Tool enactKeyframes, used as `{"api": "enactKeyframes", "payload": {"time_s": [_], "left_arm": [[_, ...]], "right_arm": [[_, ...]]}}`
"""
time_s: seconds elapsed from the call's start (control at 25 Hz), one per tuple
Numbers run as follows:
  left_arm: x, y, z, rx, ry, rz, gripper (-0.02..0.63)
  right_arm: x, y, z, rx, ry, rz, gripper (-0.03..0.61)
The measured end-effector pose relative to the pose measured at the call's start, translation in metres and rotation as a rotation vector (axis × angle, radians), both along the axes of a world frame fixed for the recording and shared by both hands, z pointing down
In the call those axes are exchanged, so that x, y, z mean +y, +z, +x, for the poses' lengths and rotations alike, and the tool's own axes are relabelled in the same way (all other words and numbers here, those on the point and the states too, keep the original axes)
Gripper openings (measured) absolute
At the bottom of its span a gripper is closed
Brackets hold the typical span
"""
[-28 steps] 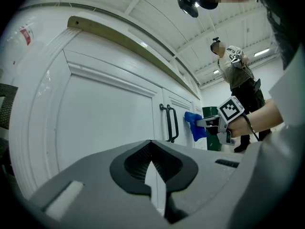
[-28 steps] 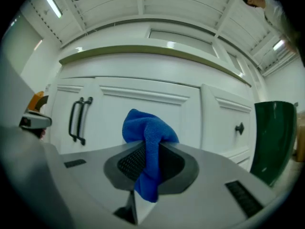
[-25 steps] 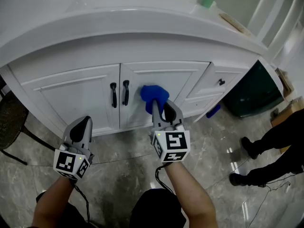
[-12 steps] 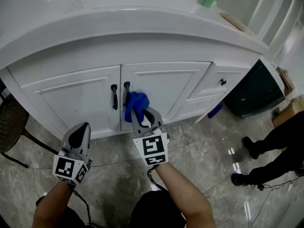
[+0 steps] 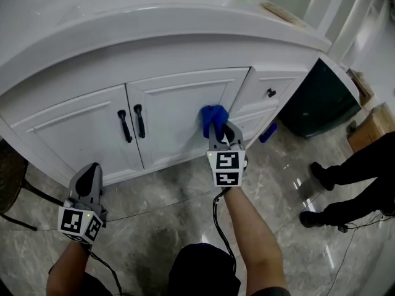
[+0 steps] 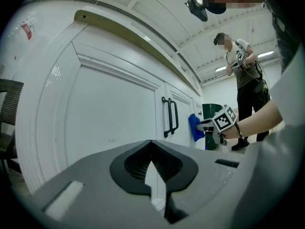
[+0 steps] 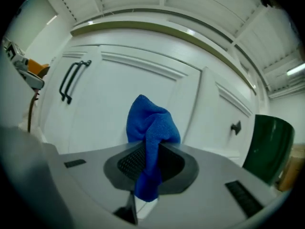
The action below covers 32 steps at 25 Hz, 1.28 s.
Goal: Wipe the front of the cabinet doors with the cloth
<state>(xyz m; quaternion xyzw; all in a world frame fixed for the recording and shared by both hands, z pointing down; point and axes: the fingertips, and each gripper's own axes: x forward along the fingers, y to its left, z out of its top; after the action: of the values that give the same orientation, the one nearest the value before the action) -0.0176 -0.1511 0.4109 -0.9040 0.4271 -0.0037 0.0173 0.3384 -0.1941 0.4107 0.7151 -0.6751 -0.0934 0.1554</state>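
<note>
A blue cloth is pinched in my right gripper, which is shut on it. The cloth presses against the right part of the right white cabinet door, away from the two black handles. In the right gripper view the cloth bunches up between the jaws, with the door panel right behind it. My left gripper hangs low at the left, below the left door; its jaws stand shut with nothing in them. The left gripper view shows the cloth from the side.
White drawers with a black knob stand right of the doors, then a dark green bin. A person's dark legs are on the marble floor at the right. A dark chair sits at the far left. The countertop overhangs the doors.
My right gripper has carried the cloth rightward across the right door, from beside the handles to near its right edge. The left gripper has stayed low at the left.
</note>
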Motion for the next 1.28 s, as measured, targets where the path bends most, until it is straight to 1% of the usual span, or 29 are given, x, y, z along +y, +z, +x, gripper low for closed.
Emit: {"api": "enactKeyframes", "payload": {"time_s": [0.16, 0.24, 0.28, 0.36, 0.44, 0.48, 0.6, 0.68, 0.76, 0.88, 0.96, 1.04, 1.08, 1.16, 1.24, 1.28], "left_arm": [[0.003, 0.002, 0.000, -0.007, -0.004, -0.006, 0.000], [0.001, 0.003, 0.004, 0.000, -0.002, -0.007, 0.000], [0.000, 0.005, 0.005, -0.001, -0.002, -0.006, 0.000], [-0.002, 0.006, 0.004, -0.007, -0.001, -0.002, 0.000], [-0.002, 0.008, 0.006, -0.010, 0.004, -0.005, 0.000], [-0.001, 0.008, 0.006, -0.010, 0.006, -0.010, 0.000], [0.001, 0.008, 0.005, -0.007, 0.005, -0.021, 0.000], [0.001, 0.007, -0.001, -0.008, 0.000, -0.022, 0.000], [0.001, 0.005, -0.006, -0.001, -0.006, -0.019, 0.000], [0.003, 0.007, -0.010, 0.006, -0.009, -0.025, 0.000], [0.004, 0.009, -0.010, -0.004, -0.004, -0.030, 0.000], [0.004, 0.009, -0.010, -0.006, -0.003, -0.029, 0.000], [0.003, 0.008, -0.010, -0.003, -0.003, -0.027, 0.000], [0.001, 0.006, -0.008, 0.011, 0.005, -0.028, 0.000], [0.003, 0.006, -0.004, 0.022, 0.021, -0.046, 0.000], [0.006, 0.008, -0.003, 0.023, 0.026, -0.054, 0.000]], "right_arm": [[0.016, 0.007, 0.048, -0.099, 0.149, 0.028, 0.049], [0.020, 0.010, 0.054, -0.123, 0.165, 0.018, 0.049], [0.021, 0.011, 0.046, -0.131, 0.147, 0.015, 0.049], [0.024, 0.012, 0.011, -0.178, 0.065, 0.021, 0.049], [0.030, 0.011, -0.035, -0.242, -0.041, 0.034, 0.049], [0.032, 0.011, -0.059, -0.257, -0.095, 0.036, 0.049], [0.031, 0.018, -0.130, -0.237, -0.263, 0.008, 0.049], [0.026, 0.028, -0.171, -0.224, -0.352, -0.027, 0.049], [0.022, 0.036, -0.196, -0.227, -0.397, -0.055, 0.049], [0.019, 0.039, -0.215, -0.196, -0.425, -0.060, 0.049], [0.015, 0.042, -0.218, -0.170, -0.428, -0.064, 0.049], [0.009, 0.045, -0.211, -0.179, -0.402, -0.072, 0.049], [0.006, 0.044, -0.200, -0.200, -0.371, -0.069, 0.049], [0.000, 0.041, -0.165, -0.246, -0.273, -0.047, 0.049], [-0.003, 0.041, -0.127, -0.251, -0.185, -0.031, 0.049], [-0.003, 0.044, -0.112, -0.240, -0.161, -0.029, 0.049]]}}
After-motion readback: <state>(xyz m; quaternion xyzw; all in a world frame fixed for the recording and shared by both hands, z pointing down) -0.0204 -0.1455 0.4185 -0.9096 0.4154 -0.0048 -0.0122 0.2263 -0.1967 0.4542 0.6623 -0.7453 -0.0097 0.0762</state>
